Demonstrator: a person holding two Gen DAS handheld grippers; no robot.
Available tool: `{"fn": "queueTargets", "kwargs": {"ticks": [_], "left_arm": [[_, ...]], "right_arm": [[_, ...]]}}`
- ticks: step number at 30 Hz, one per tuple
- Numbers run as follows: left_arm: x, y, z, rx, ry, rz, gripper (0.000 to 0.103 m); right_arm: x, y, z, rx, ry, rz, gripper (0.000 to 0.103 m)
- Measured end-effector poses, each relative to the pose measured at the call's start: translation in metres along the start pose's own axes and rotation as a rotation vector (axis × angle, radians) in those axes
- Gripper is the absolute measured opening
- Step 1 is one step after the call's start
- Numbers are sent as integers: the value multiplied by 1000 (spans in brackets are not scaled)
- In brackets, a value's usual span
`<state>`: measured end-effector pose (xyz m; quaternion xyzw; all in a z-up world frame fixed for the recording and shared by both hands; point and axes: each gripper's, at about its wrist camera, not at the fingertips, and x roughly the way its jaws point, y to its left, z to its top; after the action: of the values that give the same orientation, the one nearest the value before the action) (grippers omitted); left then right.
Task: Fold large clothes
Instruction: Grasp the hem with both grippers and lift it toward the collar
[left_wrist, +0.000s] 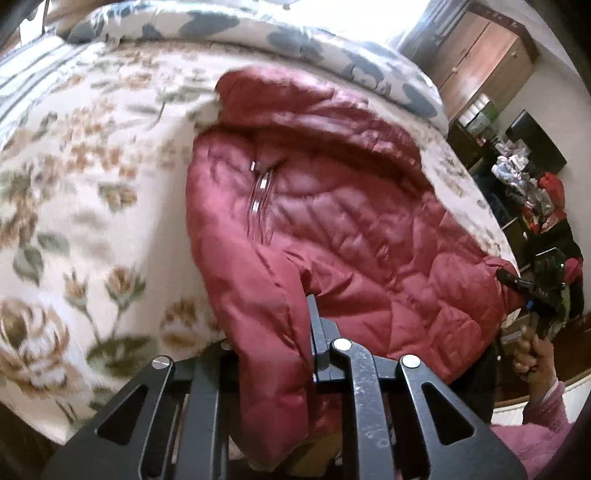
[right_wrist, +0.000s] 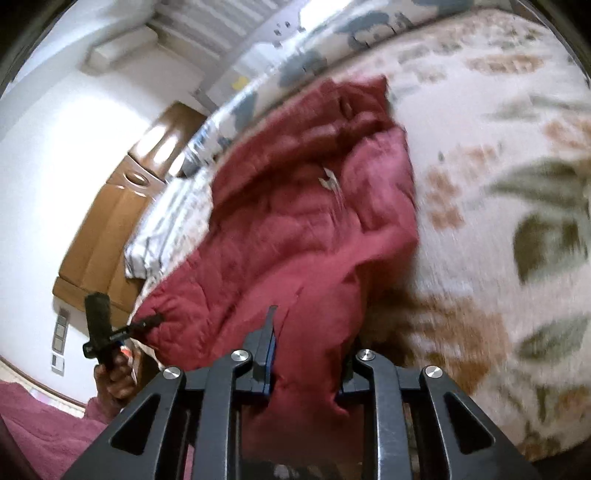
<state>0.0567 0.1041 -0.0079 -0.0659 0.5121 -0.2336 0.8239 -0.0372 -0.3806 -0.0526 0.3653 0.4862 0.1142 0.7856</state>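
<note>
Left wrist view: your left gripper (left_wrist: 273, 354) is clamped on a fold of the red quilted jacket (left_wrist: 343, 221), fabric bunched between the nearly closed fingers. The jacket lies spread over the floral blanket (left_wrist: 92, 184) on the bed, its near hem lifted off the surface. Your right gripper (left_wrist: 508, 278) pinches the jacket's far corner at the frame's right edge. Right wrist view: the right gripper (right_wrist: 306, 354) is likewise closed on a thick wad of jacket, with the left gripper (right_wrist: 147, 321) gripping the opposite corner.
</note>
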Motion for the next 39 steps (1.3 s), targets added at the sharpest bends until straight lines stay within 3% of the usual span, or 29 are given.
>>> {"fn": "queueTargets", "kwargs": {"ticks": [8, 13, 30, 39], "left_arm": [[-12, -7, 50, -24, -133, 24, 15], [-3, -17, 78, -13, -181, 111, 15], [31, -20, 170, -45, -246, 211, 19], [62, -19, 226, -62, -274, 262, 19]], "right_arm": [[8, 24, 48, -79, -113, -36, 22], [17, 33, 76, -116, -175, -115, 22], [51, 38, 159, -111, -300, -206, 23], [82, 21, 207, -68, -337, -268, 23]]}}
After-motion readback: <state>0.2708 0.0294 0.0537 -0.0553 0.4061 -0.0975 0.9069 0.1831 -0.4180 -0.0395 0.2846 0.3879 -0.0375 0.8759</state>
